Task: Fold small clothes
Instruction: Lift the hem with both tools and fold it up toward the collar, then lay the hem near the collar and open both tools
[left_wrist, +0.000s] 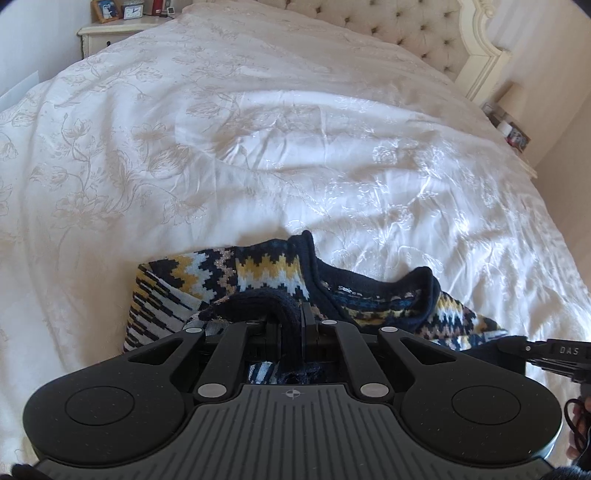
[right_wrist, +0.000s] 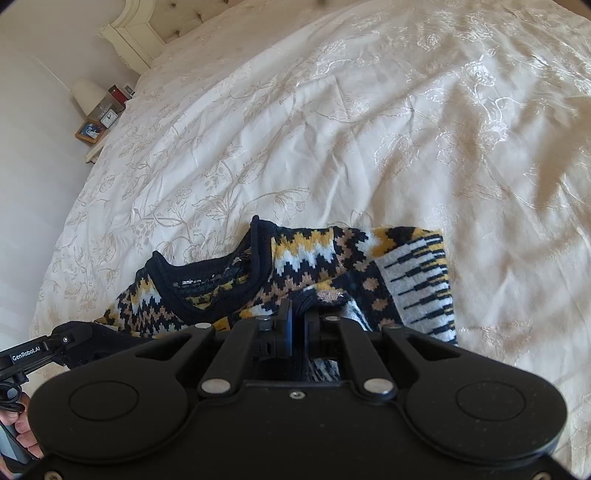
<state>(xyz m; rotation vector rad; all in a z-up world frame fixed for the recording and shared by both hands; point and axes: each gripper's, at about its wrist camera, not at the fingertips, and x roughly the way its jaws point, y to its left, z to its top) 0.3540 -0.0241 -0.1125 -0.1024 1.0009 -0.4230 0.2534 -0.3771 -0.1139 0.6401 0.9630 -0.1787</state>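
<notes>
Both grippers point steeply down toward the bed, side by side, each held from behind by a hand of the person. The left gripper (left_wrist: 291, 314) has its jaws almost fully closed, and a dark navy ribbed edge of the sweater (left_wrist: 258, 273) is pinched between them; the cloth passes through the narrow gap and hangs down behind the fingers. The right gripper (right_wrist: 297, 317) is closed in the same way, with a fold of the knit caught between its pads. In the right wrist view the left gripper's body shows at the lower left edge, with fingers (right_wrist: 26, 435) of the hand that holds it just below. The sweater is knitted in zigzag bands of navy, yellow, white and tan, with a dark round neckline (right_wrist: 207, 284) and a small white label inside it. One sleeve (right_wrist: 421, 284) has a different pattern of thin black bars on white. The garment lies on the white flowered bedspread (left_wrist: 258, 147), at the near side of the bed, just in front of both grippers. Its neckline points away from the grippers, toward the far part of the bed, and its width runs across the view from one gripper to the other.
</notes>
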